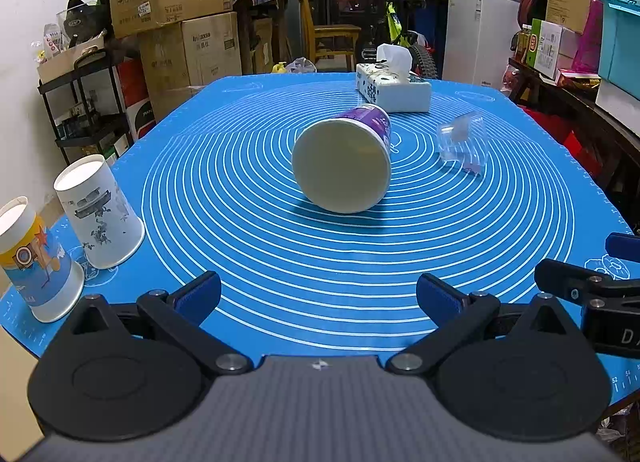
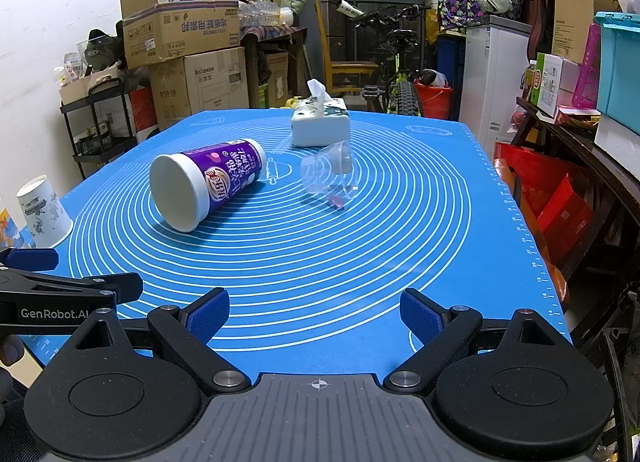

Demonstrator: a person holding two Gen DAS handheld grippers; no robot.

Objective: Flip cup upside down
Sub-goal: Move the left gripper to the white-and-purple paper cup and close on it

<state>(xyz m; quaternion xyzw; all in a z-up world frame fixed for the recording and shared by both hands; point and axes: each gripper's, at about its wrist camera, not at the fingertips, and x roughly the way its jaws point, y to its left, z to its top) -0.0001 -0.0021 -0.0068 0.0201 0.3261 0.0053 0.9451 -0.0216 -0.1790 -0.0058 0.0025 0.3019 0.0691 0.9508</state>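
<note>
A purple cup (image 2: 208,186) lies on its side on the blue mat (image 2: 320,254) that covers the desk. Its wide white end faces the cameras, and whether that end is open or has a lid cannot be told. Just right of the purple cup, a clear plastic cup (image 2: 329,174) also lies tipped over, and it looks empty. Behind the purple cup sits a tissue box (image 2: 320,126) with a tissue poking out of the top. Far left of the purple cup, at the mat's edge, a white paper cup (image 1: 100,210) stands with its wide end down, and a cup with yellow and blue pictures (image 1: 36,258) stands the same way beside it.

The left claw (image 1: 318,298) is wide open and holds nothing. It hangs low over the mat, well in front of the purple cup. The right claw (image 2: 314,314) is wide open too, with nothing in it, and sits beside the left claw, pointing toward the cups.
</note>
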